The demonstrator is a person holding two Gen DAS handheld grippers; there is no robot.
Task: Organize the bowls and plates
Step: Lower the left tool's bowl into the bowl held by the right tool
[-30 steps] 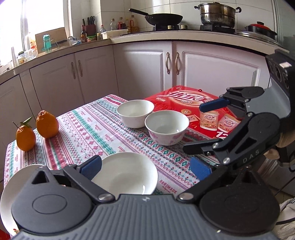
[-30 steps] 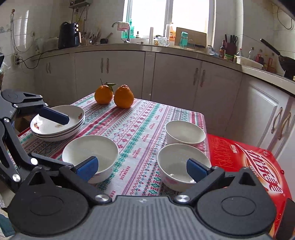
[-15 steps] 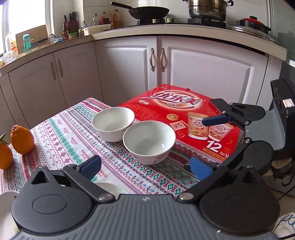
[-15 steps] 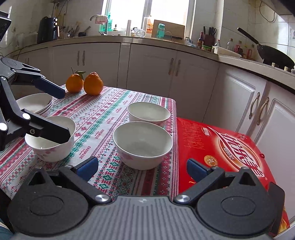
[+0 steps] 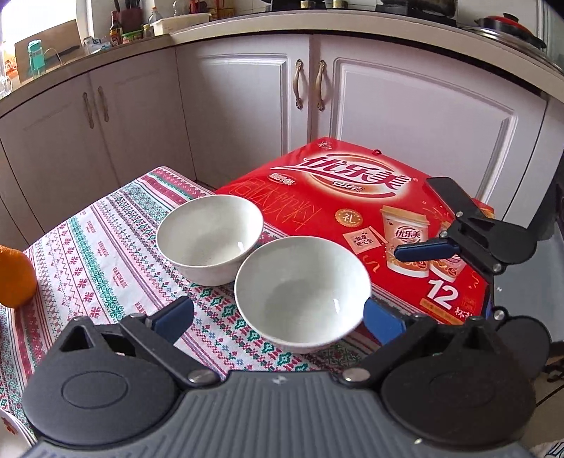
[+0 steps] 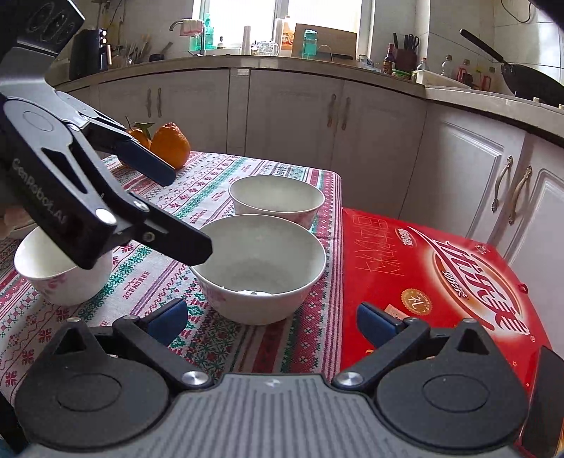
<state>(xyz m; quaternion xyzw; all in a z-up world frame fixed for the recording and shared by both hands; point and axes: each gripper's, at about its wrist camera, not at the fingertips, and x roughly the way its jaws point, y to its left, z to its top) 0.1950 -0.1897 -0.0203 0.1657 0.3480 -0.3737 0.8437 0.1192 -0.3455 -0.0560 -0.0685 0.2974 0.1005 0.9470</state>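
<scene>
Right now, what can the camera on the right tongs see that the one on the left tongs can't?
Only the right view shows a third bowl at the table's left side, the window and a black wok.

Only the left view shows a red-lidded pot on the counter.

Both share the near bowl, the far bowl, the red box and an orange. Both tongs are open: left tongs, right tongs.

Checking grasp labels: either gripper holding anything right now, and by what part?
Nothing held. Left gripper and right gripper are both open, near the closest bowl.
</scene>
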